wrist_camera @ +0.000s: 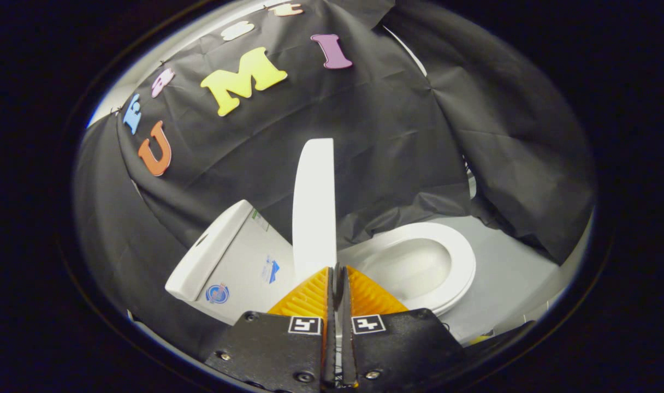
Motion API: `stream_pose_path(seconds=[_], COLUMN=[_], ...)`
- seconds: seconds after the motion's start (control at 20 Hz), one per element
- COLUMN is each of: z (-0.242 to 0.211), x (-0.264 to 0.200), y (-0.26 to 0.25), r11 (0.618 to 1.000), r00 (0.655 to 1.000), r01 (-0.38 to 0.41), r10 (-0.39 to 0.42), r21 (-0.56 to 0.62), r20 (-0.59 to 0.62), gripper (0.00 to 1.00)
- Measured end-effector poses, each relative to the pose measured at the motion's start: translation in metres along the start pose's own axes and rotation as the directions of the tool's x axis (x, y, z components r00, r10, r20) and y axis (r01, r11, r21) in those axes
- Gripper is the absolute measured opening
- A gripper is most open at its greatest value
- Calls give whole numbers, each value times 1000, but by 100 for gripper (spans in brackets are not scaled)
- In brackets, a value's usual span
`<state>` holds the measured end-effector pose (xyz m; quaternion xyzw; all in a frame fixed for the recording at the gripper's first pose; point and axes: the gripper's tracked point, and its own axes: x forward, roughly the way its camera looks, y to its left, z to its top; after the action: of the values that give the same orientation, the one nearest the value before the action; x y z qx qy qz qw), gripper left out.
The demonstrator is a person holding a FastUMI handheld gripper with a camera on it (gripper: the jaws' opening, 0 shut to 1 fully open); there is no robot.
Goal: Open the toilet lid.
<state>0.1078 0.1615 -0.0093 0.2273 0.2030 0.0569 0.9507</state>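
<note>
The gripper (337, 273) has two ribbed, wedge-shaped fingers (310, 297) on dark blocky mounts (277, 349). Each mount carries a square black-and-white marker (304, 325) and round screws (304, 376) near its corners.

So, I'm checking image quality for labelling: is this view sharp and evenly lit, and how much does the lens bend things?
Gripper view: strong fisheye bending, the raised toilet lid bows; focus is sharp on it, the seat and tank; light is even, without harsh glare; the gripper, nearly shut on the lid's edge, looks slightly soft.
</note>
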Motion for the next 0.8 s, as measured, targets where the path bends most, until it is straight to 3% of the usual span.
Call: stream_pose_path(seconds=[0.8], z=[-5], x=[-3], y=[52], r11=[986], r00=[997], r01=[66], r10=[-59], r21=[-152], r20=[49], gripper=[9])
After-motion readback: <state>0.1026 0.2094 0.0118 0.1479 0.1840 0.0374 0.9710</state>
